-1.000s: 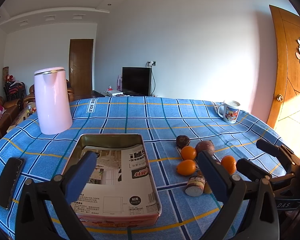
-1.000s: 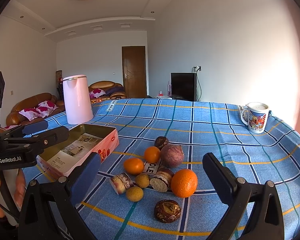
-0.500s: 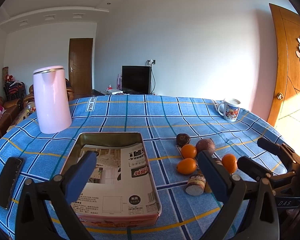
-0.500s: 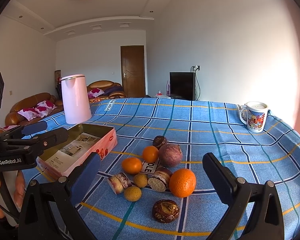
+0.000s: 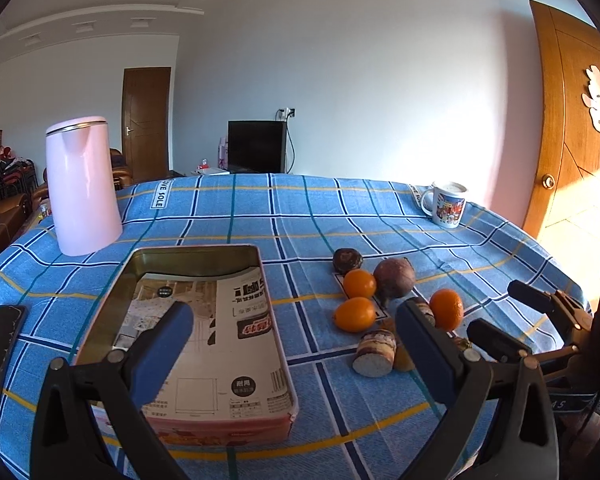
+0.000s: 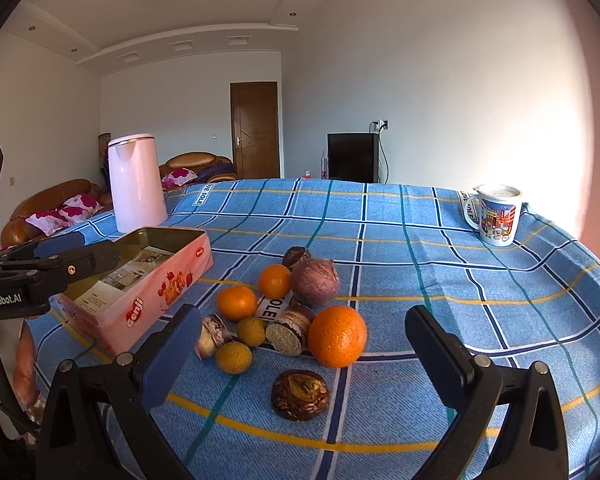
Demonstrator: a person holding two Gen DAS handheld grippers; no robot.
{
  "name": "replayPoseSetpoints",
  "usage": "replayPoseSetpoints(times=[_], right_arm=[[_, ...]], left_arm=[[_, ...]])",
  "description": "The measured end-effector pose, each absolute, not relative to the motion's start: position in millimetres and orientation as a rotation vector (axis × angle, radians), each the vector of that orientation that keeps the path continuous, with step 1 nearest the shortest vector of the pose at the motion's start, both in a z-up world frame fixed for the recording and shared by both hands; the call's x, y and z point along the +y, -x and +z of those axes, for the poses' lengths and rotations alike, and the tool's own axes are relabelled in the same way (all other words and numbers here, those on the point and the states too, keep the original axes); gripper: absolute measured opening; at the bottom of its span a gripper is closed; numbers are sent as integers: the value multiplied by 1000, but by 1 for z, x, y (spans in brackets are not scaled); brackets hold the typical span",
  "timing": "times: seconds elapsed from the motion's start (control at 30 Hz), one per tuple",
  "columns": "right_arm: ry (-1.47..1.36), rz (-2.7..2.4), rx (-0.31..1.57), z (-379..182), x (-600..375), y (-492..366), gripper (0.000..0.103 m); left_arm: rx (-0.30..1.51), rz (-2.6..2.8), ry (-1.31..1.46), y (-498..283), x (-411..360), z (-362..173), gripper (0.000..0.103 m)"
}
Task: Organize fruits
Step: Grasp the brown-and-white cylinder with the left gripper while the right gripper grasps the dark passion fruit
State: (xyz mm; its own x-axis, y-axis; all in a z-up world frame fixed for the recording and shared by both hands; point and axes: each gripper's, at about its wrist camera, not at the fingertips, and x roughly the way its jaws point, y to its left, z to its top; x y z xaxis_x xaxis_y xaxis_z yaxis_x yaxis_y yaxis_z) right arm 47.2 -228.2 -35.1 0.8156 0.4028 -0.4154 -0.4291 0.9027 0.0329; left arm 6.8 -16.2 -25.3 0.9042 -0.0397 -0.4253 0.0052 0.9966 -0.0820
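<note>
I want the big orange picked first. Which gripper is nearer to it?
Right. The right gripper hangs open just in front of the big orange. The left gripper is open over the tin, farther off to its left.

Blue plaid tablecloth (image 6: 420, 264), pink kettle (image 6: 136, 184), orange fruits (image 6: 337, 336), pink tin (image 6: 152, 292).

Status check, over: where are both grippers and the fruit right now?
Left gripper open over tin tray, empty-handed. Right gripper open, facing fruit pile on tablecloth. No fruit in tray yet. Nothing blocking.
</note>
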Motion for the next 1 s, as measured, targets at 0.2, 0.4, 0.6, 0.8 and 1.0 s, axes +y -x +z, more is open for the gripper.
replayPoseSetpoints(times=[0.2, 0.4, 0.6, 0.8, 1.0], right_arm=[[54, 444, 506, -64, -244, -51, 100], [43, 505, 535, -71, -242, -54, 82], [28, 551, 589, -81, -239, -62, 57], [38, 559, 599, -84, -236, -63, 54], [37, 566, 597, -84, -237, -61, 52]], left_arm=[[487, -95, 18, -15, -46, -41, 88], [530, -156, -30, -26, -69, -51, 76], [591, -208, -22, -40, -75, -62, 56], [597, -207, -45, -46, -82, -64, 56], [604, -189, -87, -55, -85, -66, 60]])
